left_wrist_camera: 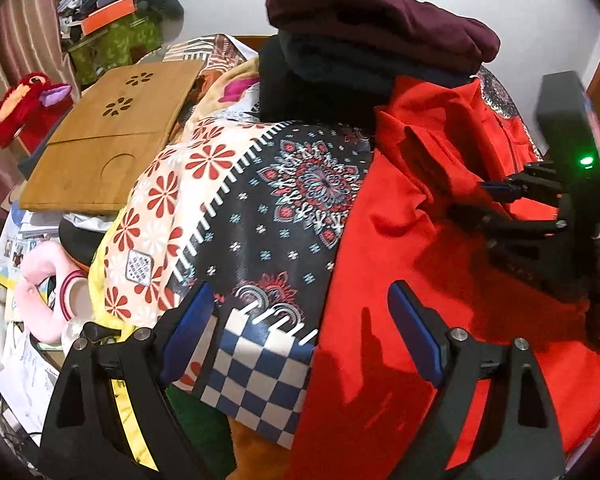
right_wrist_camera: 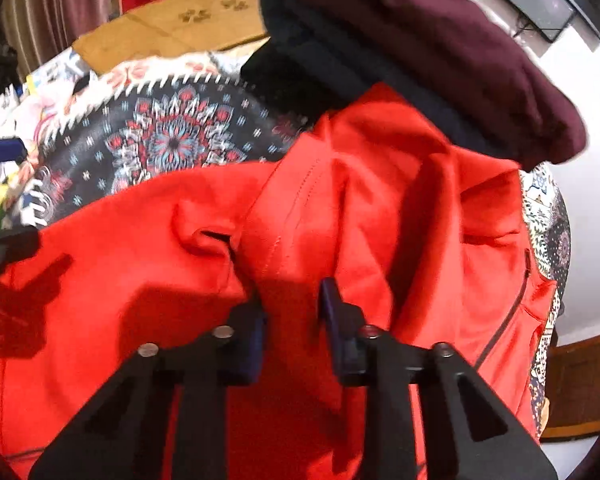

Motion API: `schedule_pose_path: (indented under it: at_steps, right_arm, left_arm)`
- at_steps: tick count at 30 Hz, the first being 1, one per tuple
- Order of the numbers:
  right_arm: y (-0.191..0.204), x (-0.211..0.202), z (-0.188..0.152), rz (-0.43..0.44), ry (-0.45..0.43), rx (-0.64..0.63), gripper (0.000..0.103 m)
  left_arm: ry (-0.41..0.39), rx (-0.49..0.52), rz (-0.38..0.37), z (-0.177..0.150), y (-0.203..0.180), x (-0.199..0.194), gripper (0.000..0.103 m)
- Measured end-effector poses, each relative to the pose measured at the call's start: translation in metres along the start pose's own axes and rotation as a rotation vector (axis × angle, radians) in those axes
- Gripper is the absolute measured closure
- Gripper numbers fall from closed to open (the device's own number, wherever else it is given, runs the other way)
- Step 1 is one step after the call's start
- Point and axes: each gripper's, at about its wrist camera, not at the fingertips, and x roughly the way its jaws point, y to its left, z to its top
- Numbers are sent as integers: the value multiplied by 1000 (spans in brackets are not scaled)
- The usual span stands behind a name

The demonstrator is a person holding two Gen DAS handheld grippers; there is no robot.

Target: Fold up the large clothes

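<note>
Right gripper [right_wrist_camera: 292, 300] pinching red garment [right_wrist_camera: 360, 200]; left gripper [left_wrist_camera: 300, 304] wide open, empty, above it

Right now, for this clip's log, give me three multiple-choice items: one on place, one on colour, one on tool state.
1. Where is the maroon garment?
A. on top of the dark folded stack
B. under the red garment
C. on the wooden board

2. What colour is the garment in front of the right tool?
A. green
B. red
C. white

3. How is the left tool?
A. shut on cloth
B. open, holding nothing
C. out of view

Answers: 1 A, it caps the pile; 2 B, bright red cloth; 3 B, fingers stand wide apart.
</note>
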Motion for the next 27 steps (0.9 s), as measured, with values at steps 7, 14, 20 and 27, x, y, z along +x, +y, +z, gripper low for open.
schedule_pose_path:
  at_steps: [7,14,20,27]
  right_arm:
    - [-38,-51,-13,42,-138,101,93]
    - [-122,-120,-42,23,-310,337,93]
    - [-180,-153,-51,-62,-451,539,93]
    - [-231,-156,-74,-121,-472,695,93]
  left_arm:
    - [13,51,-17,13,-22,5,14]
    - [68,148,-32,35,-65,31,14]
    - [89,237,34,51,-100,66,14]
    - [29,323,137,61,-127,91,41]
